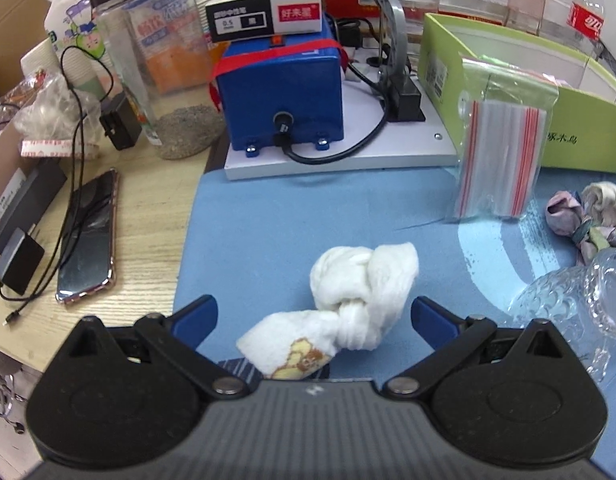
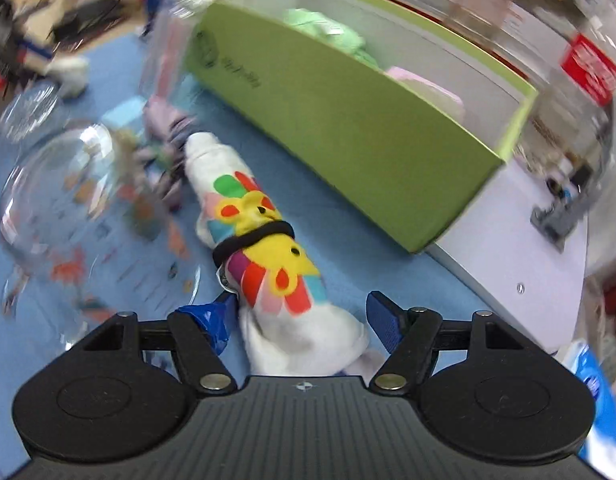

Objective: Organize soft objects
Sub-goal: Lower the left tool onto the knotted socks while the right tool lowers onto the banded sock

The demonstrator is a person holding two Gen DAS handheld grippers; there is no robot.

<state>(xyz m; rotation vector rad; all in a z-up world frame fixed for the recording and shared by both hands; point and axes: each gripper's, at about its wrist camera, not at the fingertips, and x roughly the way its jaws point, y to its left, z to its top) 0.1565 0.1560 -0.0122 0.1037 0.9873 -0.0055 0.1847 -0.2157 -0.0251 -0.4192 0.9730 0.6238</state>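
- Blue mat [image 1: 268, 220] covers the cluttered desk, with a green box [image 2: 348, 128] along its far edge.
- Left gripper [image 1: 314, 316] is spread wide; the knotted white sock [image 1: 348, 304] lies on the mat between its fingers, touching neither.
- Right gripper [image 2: 304, 316] is also spread, straddling the near end of a colourful rolled sock [image 2: 264, 248] beside the box.

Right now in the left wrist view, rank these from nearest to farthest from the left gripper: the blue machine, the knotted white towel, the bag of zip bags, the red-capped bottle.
1. Knotted white towel, between the open fingers of the left gripper.
2. Bag of zip bags, ahead to the right, leaning on the green box.
3. Blue machine, ahead, slightly left; close to the bag, hard to separate.
4. Red-capped bottle, far back right.
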